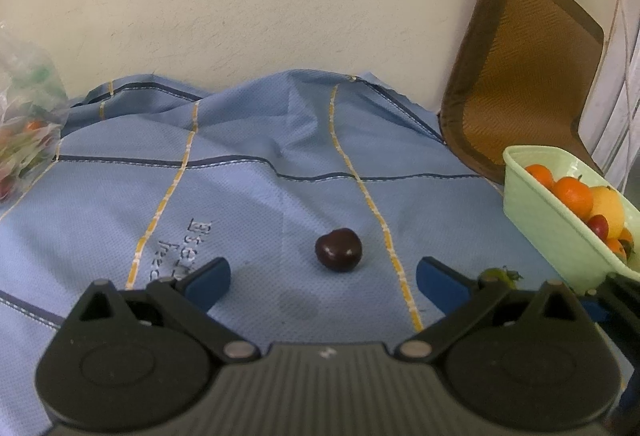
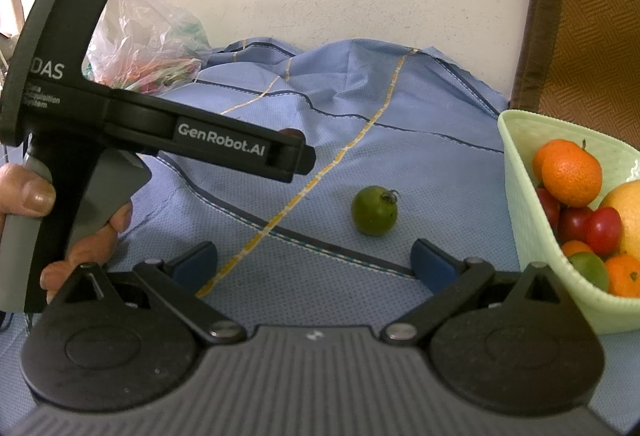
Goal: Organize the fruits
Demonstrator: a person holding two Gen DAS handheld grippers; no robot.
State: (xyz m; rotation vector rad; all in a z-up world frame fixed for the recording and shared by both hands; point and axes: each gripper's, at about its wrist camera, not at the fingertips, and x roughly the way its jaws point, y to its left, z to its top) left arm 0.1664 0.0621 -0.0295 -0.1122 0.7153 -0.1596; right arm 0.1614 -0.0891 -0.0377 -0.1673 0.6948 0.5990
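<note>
Two loose fruits: one dark plum (image 1: 338, 249), one green tomato (image 2: 374, 210).

Dark cherry (image 1: 338, 249) — glossy, near-black red, round with a dimpled top; lies loose on the blue cloth, well apart from the other fruit.

Green tomato (image 2: 374, 210) — small, round, unripe, dried calyx turned up and to the right; rests on the cloth near the basket, not touching it.

Pale green basket (image 2: 520, 172) — plastic, ribbed walls, upright on the cloth. Holds mandarins (image 2: 571, 172), red tomatoes (image 2: 602, 230), a large yellow-orange fruit (image 2: 628, 212) and one green fruit (image 2: 588, 270), piled together.
</note>
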